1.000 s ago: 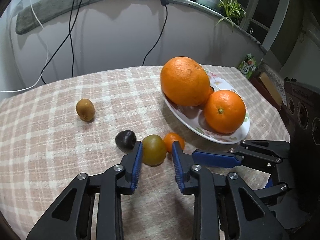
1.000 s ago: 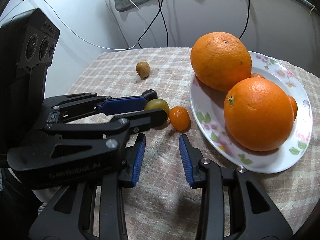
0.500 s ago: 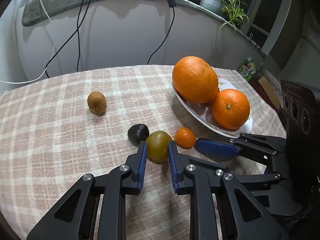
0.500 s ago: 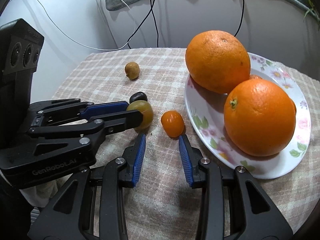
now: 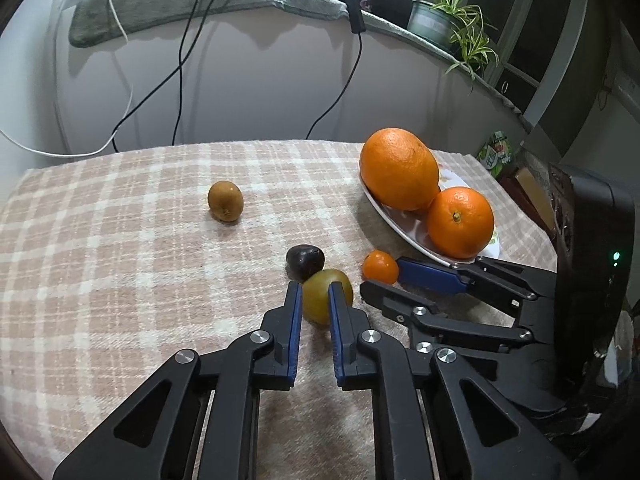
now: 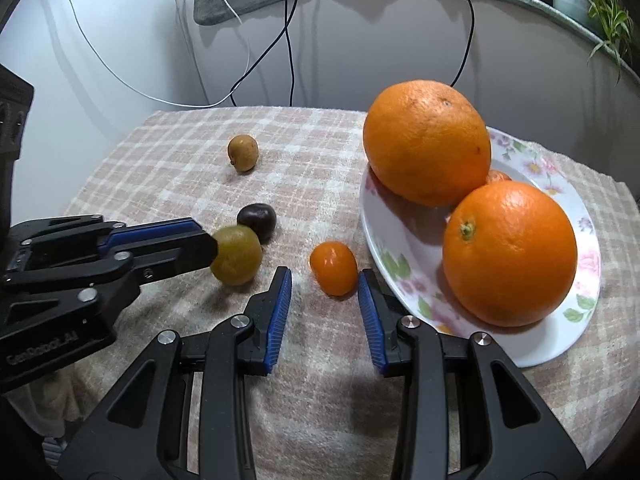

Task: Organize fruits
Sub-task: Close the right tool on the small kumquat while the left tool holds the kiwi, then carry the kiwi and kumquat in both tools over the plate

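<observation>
My left gripper (image 5: 314, 290) is shut on an olive-green round fruit (image 5: 325, 296), held low over the checked cloth; the right wrist view shows that fruit (image 6: 237, 256) at the left gripper's fingertips (image 6: 200, 245). A small orange fruit (image 6: 334, 268) lies on the cloth between the tips of my right gripper (image 6: 325, 280), which is open, its pads not pressing the fruit. A dark fruit (image 5: 305, 257) sits just behind the green one. A brown fruit (image 5: 225, 201) lies farther back. Two big oranges (image 6: 508, 252) rest on a flowered plate (image 6: 404, 280).
The plate's near rim is right beside my right finger (image 6: 374, 320). Cables (image 5: 180, 68) hang down the wall behind the table. A potted plant (image 5: 448, 20) stands on the ledge. The cloth's left edge (image 6: 100, 168) drops off near the left gripper.
The left gripper moved forward around the green fruit and shut on it. The right gripper tipped towards the small orange fruit, which now lies between its tips.
</observation>
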{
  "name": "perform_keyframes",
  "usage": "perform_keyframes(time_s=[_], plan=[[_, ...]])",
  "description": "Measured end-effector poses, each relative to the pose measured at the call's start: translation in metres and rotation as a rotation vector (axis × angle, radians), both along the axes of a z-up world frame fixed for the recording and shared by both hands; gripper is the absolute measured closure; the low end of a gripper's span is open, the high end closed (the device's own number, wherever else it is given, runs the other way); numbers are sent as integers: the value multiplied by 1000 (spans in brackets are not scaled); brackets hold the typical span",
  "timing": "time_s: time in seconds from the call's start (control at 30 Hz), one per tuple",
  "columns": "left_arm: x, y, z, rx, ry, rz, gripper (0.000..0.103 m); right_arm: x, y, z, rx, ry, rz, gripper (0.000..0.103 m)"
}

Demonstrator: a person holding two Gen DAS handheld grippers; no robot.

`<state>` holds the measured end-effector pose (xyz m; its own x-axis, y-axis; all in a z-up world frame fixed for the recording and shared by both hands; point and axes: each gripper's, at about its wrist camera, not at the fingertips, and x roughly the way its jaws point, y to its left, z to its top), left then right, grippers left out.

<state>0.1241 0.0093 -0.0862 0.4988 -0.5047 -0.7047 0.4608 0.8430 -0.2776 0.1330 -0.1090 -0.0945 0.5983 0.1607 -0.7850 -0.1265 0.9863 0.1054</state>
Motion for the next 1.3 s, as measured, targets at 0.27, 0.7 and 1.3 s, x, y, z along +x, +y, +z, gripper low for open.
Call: perform_keyframes(time_s=[0.27, 0.7, 1.3], plan=[[-7, 1, 1, -20, -6, -14, 91, 4, 3, -1, -9, 5, 3, 79], [12, -11, -8, -27, 72, -27, 74, 0, -2, 1, 40, 16, -2, 80], [5, -16, -5, -22, 76, 8, 78, -22, -19, 8, 135, 6, 12, 80]])
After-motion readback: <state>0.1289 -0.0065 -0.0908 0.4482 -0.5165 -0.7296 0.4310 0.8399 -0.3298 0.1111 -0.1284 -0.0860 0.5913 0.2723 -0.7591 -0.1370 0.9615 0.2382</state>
